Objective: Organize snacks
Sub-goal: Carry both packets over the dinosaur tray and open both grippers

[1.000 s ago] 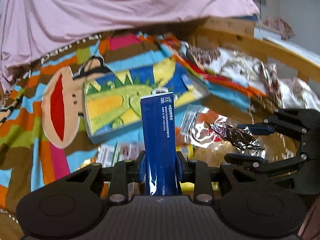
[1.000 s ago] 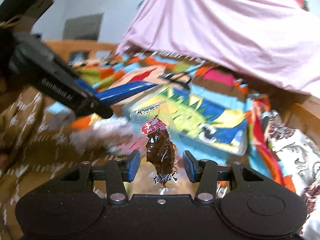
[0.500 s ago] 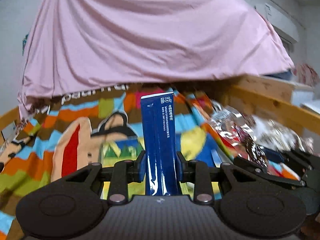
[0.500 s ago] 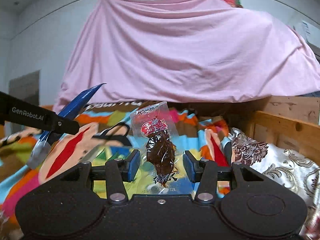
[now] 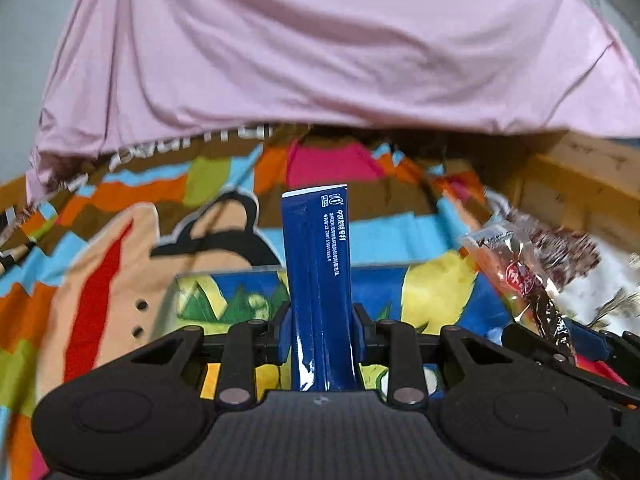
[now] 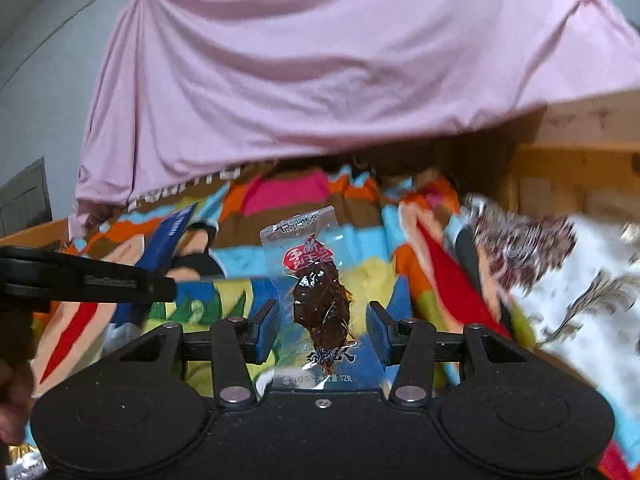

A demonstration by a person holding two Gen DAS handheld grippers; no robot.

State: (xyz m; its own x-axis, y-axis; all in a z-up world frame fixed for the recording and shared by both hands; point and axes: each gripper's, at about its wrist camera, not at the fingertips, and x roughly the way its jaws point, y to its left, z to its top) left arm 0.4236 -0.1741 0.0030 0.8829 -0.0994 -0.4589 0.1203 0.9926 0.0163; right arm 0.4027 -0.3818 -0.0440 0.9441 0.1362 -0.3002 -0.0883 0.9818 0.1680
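My left gripper (image 5: pixel 320 336) is shut on a tall dark blue packet (image 5: pixel 318 264) that stands upright between its pads. My right gripper (image 6: pixel 322 332) is shut on a clear packet (image 6: pixel 320 304) with a dark brown snack and a red label. Both hang over a clear box with a dinosaur picture (image 5: pixel 240 292), whose near rim (image 6: pixel 224 278) shows just beyond the fingers. In the left wrist view the right gripper (image 5: pixel 576 344) is at the lower right with its clear packet (image 5: pixel 516 268). In the right wrist view the left gripper (image 6: pixel 88 280) reaches in from the left with the blue packet (image 6: pixel 168 236).
A striped cartoon blanket (image 5: pixel 100 280) covers the bed under the box. A pink sheet (image 5: pixel 320 60) hangs behind it. A wooden bed frame (image 5: pixel 580 184) and a white floral cloth (image 6: pixel 580 280) lie to the right. A person's hand (image 6: pixel 12 400) shows at the lower left edge.
Both grippers have swung across the bed with their packets still held. The views rose from the box to the pink sheet, and the dinosaur box now sits low, just past the fingers.
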